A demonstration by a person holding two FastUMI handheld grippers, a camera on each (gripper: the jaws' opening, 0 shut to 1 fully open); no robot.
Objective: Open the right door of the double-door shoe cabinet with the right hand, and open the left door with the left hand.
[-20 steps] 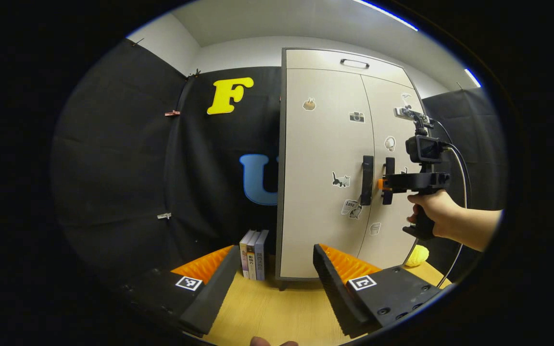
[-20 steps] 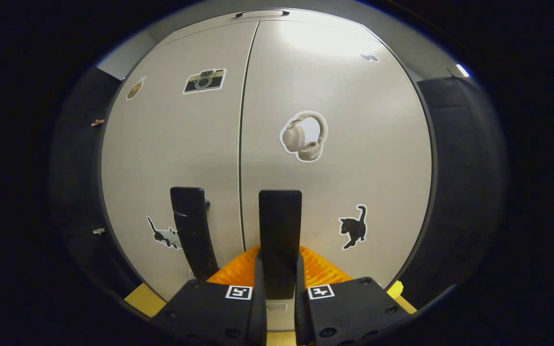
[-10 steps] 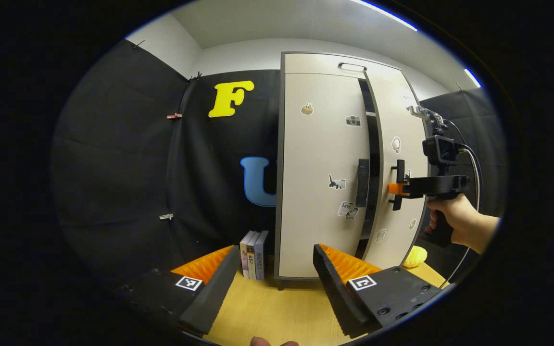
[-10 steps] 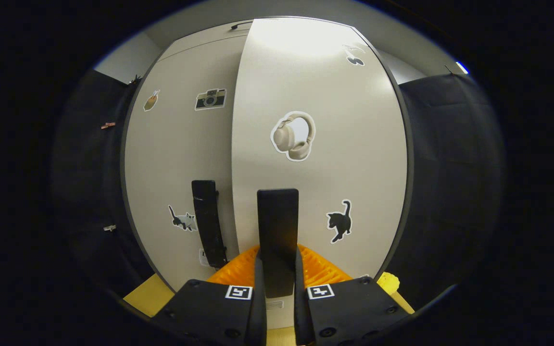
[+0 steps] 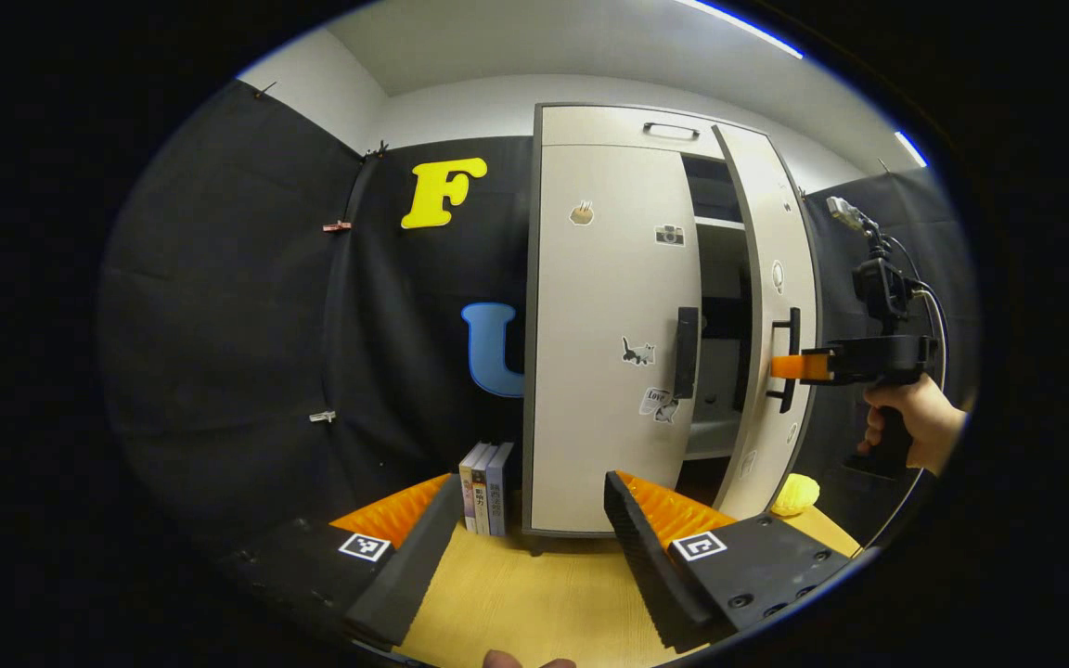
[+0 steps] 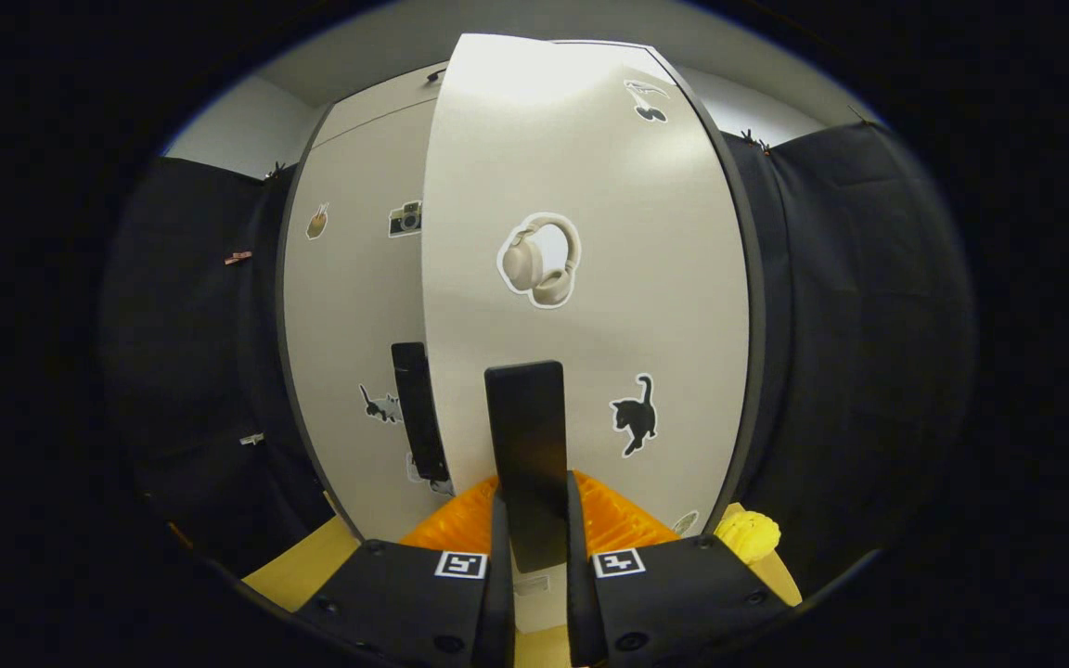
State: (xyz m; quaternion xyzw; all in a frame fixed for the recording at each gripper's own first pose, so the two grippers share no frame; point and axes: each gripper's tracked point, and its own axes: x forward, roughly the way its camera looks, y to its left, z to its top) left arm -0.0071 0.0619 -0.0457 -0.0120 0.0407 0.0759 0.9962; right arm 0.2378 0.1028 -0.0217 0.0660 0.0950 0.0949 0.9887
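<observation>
The shoe cabinet (image 5: 590,325) stands on a wooden table (image 5: 516,594), with its right door (image 5: 776,306) swung partly outward and its left door (image 5: 604,343) flat against the frame. In the right gripper view, the right gripper (image 6: 534,547) has both fingers pressed against the sides of the right door's black handle (image 6: 527,455), which rises straight up from between them. In the left gripper view the same gripper reaches in from the right, held by a hand (image 5: 910,422). The left gripper (image 5: 525,529) sits well back from the cabinet, its jaws spread wide and holding nothing; the left door's handle (image 5: 686,353) lies ahead and to its right. Books (image 5: 486,475) stand beside the cabinet's left, and a yellow object (image 5: 794,494) lies by the open door.
</observation>
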